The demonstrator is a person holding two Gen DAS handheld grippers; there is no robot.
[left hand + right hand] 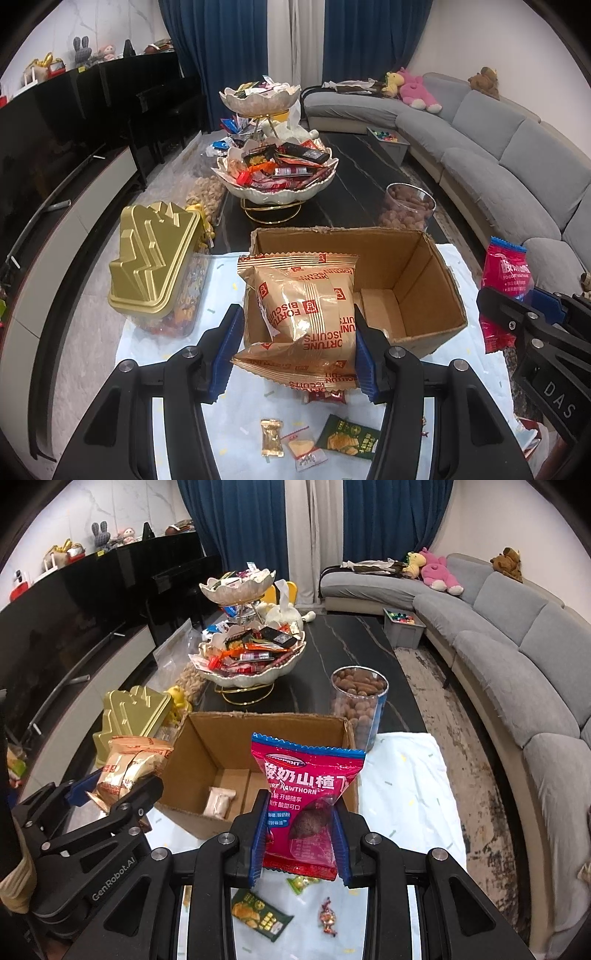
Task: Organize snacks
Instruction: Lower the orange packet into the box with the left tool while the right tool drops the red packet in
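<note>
My left gripper [295,343] is shut on a gold Fortune Biscuits packet [303,314], held just above the near left edge of an open cardboard box [424,266]. It also shows in the right wrist view [125,771]. My right gripper [300,834] is shut on a pink yogurt hawthorn packet [308,794], held upright at the box's near right edge [207,738]. A small white packet [219,801] lies on the box floor. The pink packet also shows at the right of the left wrist view [502,273].
Loose small snacks lie on the white cloth near me: a green cracker packet [349,437], a gold candy [271,437], a wrapped sweet [327,917]. A gold-lidded container [155,266] stands left of the box, a clear nut jar [358,701] behind it, a two-tier snack bowl [275,173] farther back.
</note>
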